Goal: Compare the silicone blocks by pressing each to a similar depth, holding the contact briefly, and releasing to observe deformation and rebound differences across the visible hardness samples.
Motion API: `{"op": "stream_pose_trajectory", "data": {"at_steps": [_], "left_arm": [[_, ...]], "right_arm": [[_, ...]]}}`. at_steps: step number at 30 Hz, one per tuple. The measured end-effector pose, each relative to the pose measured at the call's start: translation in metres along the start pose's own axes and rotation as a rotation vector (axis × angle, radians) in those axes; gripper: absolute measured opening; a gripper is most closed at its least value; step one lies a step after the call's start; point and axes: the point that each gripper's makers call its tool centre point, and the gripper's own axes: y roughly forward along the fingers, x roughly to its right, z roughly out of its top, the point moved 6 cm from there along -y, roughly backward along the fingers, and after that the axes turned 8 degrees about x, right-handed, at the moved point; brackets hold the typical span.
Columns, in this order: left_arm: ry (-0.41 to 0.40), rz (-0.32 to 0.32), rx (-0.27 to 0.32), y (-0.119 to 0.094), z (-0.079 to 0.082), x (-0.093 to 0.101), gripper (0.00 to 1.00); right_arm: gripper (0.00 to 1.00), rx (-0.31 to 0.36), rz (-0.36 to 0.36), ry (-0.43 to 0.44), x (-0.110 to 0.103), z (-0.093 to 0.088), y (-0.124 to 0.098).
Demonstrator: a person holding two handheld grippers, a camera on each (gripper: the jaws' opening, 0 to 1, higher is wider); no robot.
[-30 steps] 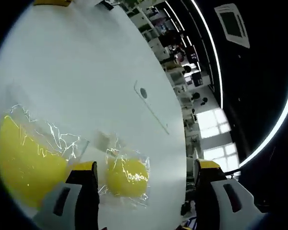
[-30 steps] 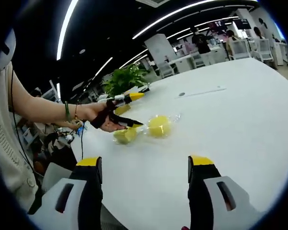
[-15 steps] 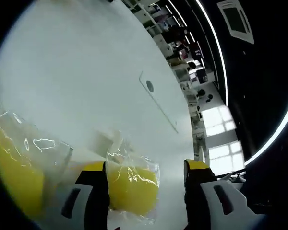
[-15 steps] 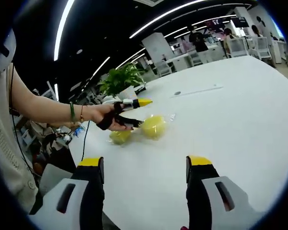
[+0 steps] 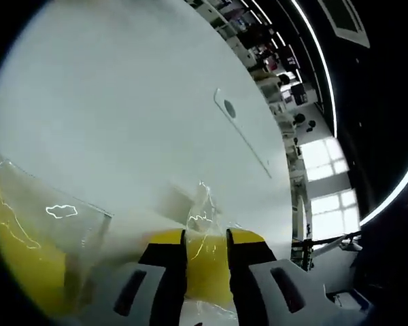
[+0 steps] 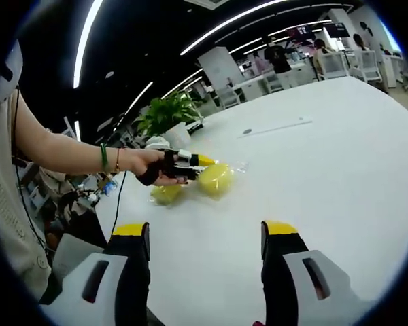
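In the left gripper view my left gripper [image 5: 205,239] is shut on a yellow silicone block [image 5: 205,272] wrapped in a clear bag, its jaws squeezing the block's sides. A second, larger bagged yellow block [image 5: 20,261] lies close at the left. The right gripper view shows a hand [image 6: 149,168] holding the left gripper [image 6: 201,163] against the right-hand yellow block [image 6: 215,179], with the other block [image 6: 164,194] just left of it. My right gripper [image 6: 205,231] hovers open over the white table [image 6: 313,170], well short of both blocks.
A potted green plant [image 6: 166,112] stands at the table's far edge behind the blocks. A small round dark mark [image 5: 229,110] sits in the tabletop beyond them. Desks, chairs and people fill the office background [image 6: 306,58].
The left gripper's jaws have closed from wide apart onto the smaller yellow block, and it has moved in closer. The right gripper has stayed open and nearly still.
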Motion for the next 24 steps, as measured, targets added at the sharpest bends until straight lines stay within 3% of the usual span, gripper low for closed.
{"op": "stream_pose_trajectory", "data": {"at_steps": [8,16,21,24], "left_arm": [[0.046,-0.017,-0.005,0.002,-0.006,0.004,0.12],[0.002,-0.038,-0.021,-0.002,-0.014,0.005,0.03],[-0.113,-0.045,-0.009,-0.008,-0.017,0.007,0.0],[-0.112,-0.075,0.001,-0.016,-0.019,0.009,0.0]], "right_arm": [[0.6,-0.008,0.003,0.001,0.001,-0.002,-0.001],[0.58,-0.012,0.004,0.005,0.001,-0.003,-0.001],[0.58,-0.004,0.007,0.005,0.0,-0.001,0.0],[0.58,-0.001,0.009,0.001,-0.001,0.001,-0.001]]}}
